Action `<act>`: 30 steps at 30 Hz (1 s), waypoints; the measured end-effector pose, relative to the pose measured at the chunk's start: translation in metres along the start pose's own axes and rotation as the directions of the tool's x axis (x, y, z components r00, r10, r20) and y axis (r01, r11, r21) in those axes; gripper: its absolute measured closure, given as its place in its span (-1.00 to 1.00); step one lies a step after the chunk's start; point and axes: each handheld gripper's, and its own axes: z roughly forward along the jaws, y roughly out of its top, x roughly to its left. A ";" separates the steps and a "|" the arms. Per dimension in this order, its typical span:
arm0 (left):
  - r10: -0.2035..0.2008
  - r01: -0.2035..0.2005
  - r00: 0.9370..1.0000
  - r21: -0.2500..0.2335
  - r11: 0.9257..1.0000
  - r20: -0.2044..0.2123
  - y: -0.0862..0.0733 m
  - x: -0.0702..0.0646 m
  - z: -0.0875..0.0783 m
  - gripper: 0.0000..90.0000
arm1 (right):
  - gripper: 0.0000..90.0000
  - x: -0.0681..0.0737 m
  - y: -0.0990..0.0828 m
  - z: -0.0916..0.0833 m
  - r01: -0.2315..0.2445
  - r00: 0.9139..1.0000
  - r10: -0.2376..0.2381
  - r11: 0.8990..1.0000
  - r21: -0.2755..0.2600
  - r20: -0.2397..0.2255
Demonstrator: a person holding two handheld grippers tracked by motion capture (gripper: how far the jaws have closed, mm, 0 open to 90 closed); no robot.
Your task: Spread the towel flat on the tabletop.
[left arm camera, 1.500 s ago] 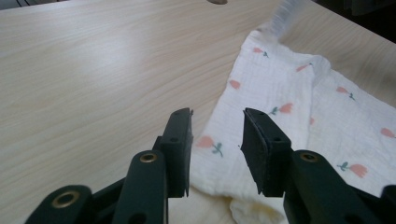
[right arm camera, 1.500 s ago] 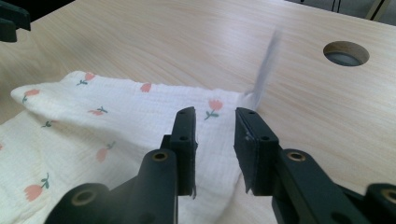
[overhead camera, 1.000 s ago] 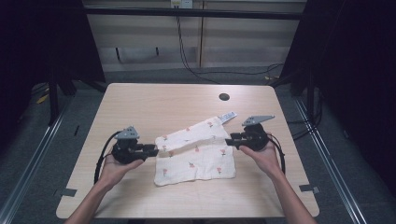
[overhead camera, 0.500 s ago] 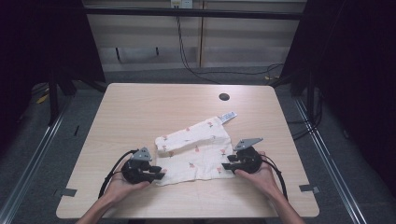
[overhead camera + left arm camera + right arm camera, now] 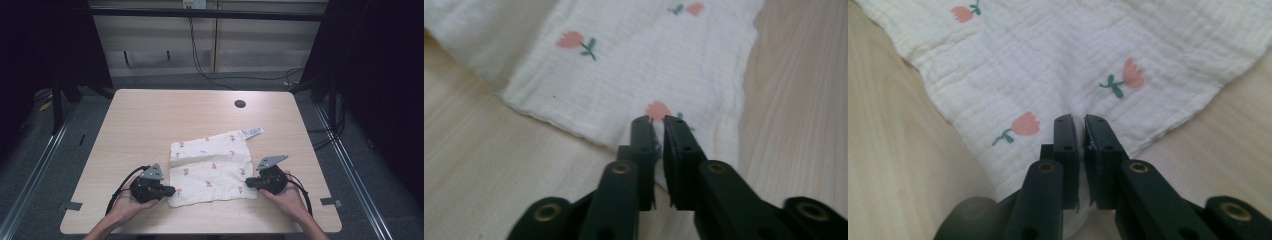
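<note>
Two tongs pinch crinkled white muslin cloth (tulip print).

Cloth: white crinkled weave, scattered pink tulip print with green stems; small white label at 1 o'clock corner, dark marks on it, perhaps print; table: pale wood grain, dark round hole toward 12 o'clock; left gripper, right gripper: black jaws, brass-coloured rivets; grey top plates.

Both grippers moved from cloth far corners to near corners; jaws just closed, pinching cloth edge.
</note>
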 end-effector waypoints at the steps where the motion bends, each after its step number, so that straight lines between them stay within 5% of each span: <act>1: -0.014 0.014 1.000 -0.019 1.000 0.003 0.002 0.002 0.001 0.78 | 0.82 0.002 -0.003 -0.002 -0.007 1.000 0.007 1.000 -0.002 -0.009; 5: -0.002 0.002 0.999 0.003 1.000 -0.032 0.012 0.003 0.012 0.69 | 0.66 0.010 -0.013 -0.010 -0.019 1.000 0.019 1.000 -0.006 -0.015; 12: 0.040 -0.042 0.998 0.047 0.998 0.044 0.004 -0.008 0.010 0.73 | 0.55 0.026 -0.027 -0.020 -0.006 0.999 0.006 1.000 -0.003 -0.054; 20: 0.055 -0.058 0.997 0.067 0.996 0.046 -0.003 -0.011 0.002 0.67 | 0.44 0.030 -0.030 -0.022 -0.018 0.996 0.017 1.000 -0.006 -0.086; 22: 0.025 -0.028 0.998 0.059 0.998 0.059 -0.005 -0.015 0.001 0.65 | 0.38 0.031 -0.031 -0.022 -0.019 0.996 0.018 1.000 -0.008 -0.090; 26: 0.028 -0.032 0.998 0.059 0.998 0.064 -0.011 -0.023 -0.004 0.62 | 0.24 0.035 -0.031 -0.022 -0.008 0.995 0.008 1.000 -0.009 -0.103; 30: -0.002 0.001 0.999 0.031 1.000 0.044 -0.005 -0.015 -0.007 0.46 | 0.16 0.031 -0.028 -0.022 -0.037 0.994 0.031 0.998 -0.057 -0.102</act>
